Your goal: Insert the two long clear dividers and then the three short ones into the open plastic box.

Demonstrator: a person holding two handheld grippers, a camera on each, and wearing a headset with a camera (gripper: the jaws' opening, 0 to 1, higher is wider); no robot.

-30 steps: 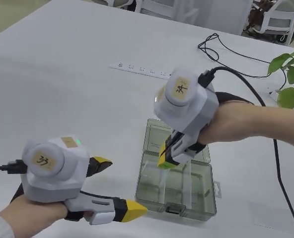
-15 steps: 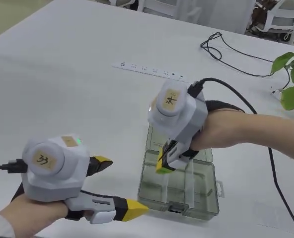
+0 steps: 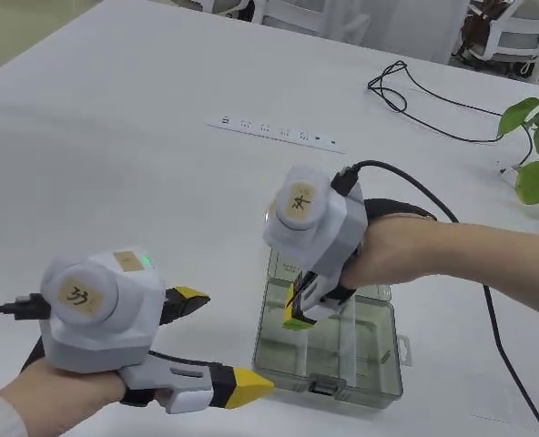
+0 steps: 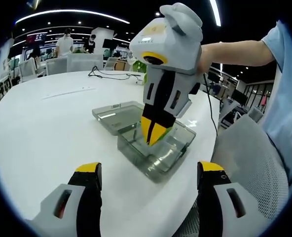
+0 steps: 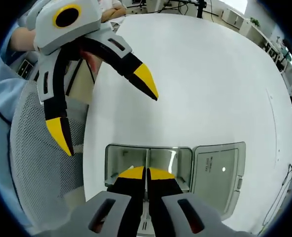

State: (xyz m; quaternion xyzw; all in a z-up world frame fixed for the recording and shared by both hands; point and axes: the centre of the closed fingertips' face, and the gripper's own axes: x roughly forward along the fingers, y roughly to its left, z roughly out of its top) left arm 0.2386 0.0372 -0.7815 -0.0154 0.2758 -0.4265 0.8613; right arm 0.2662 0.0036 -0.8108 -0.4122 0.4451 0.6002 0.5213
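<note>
Two hand-held grippers (image 3: 224, 341) (image 3: 295, 319), one open box (image 3: 371, 371), one power strip (image 3: 274, 132)

white table (image 3: 115, 137): plastic box (image 3: 361, 390), power strip (image 3: 274, 131)

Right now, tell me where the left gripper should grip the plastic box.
I'd take the box by its left side wall, from the left: it is a thin upright rim the open left gripper can straddle, while the right gripper occupies the middle.

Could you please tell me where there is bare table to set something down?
Free: the broad table left of the power strip, beyond the left tool. Crowded: around the plastic box, where the right tool reaches in; a cable crosses the far right.
</note>
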